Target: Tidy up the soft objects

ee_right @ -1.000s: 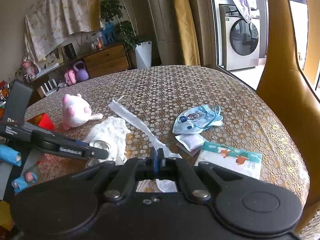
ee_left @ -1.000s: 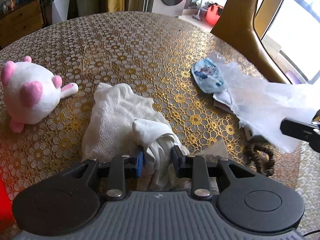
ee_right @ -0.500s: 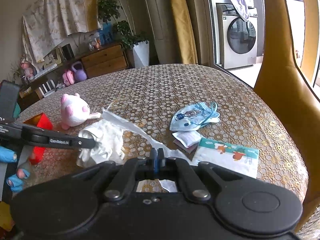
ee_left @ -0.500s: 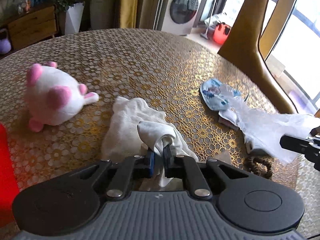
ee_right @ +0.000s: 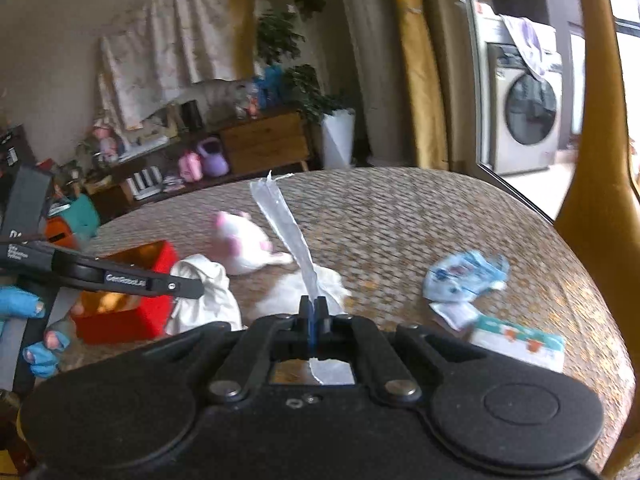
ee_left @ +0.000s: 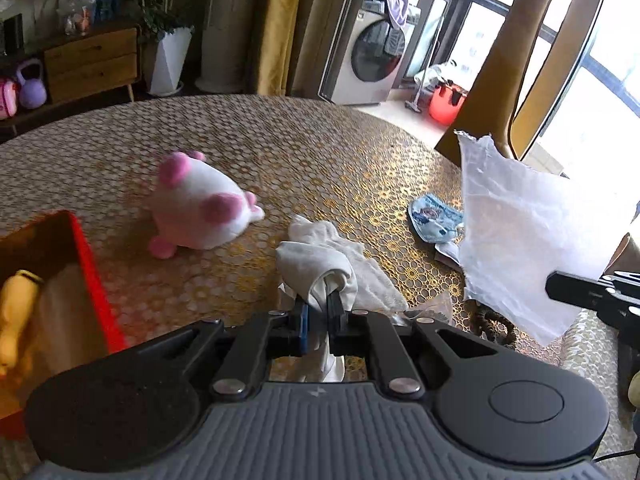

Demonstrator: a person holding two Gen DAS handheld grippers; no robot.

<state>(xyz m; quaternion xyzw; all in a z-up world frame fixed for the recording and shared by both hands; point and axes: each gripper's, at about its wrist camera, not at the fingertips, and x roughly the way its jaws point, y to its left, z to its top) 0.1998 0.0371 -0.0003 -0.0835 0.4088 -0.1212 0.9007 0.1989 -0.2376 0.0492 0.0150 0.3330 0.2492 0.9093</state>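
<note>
My left gripper (ee_left: 318, 312) is shut on a white cloth (ee_left: 320, 264) and holds it lifted above the table; the cloth also shows hanging from it in the right wrist view (ee_right: 208, 292). My right gripper (ee_right: 314, 314) is shut on a thin white plastic sheet (ee_right: 286, 232), raised off the table; the sheet shows broad in the left wrist view (ee_left: 520, 232). A white and pink plush toy (ee_left: 200, 208) lies on the table. A red box (ee_left: 90, 276) with a yellow toy (ee_left: 14, 312) inside stands at the left.
A blue face mask (ee_left: 434, 218), a small white packet (ee_right: 454, 314) and a tissue pack (ee_right: 520, 340) lie at the table's right. A brown hair tie (ee_left: 494, 326) lies near the front. Another white cloth (ee_right: 288, 292) lies behind my right gripper. A yellow chair (ee_right: 596, 184) stands right.
My left gripper closed on the white cloth and lifted it toward the left, bringing the red box into view. My right gripper raised the plastic sheet off the table.
</note>
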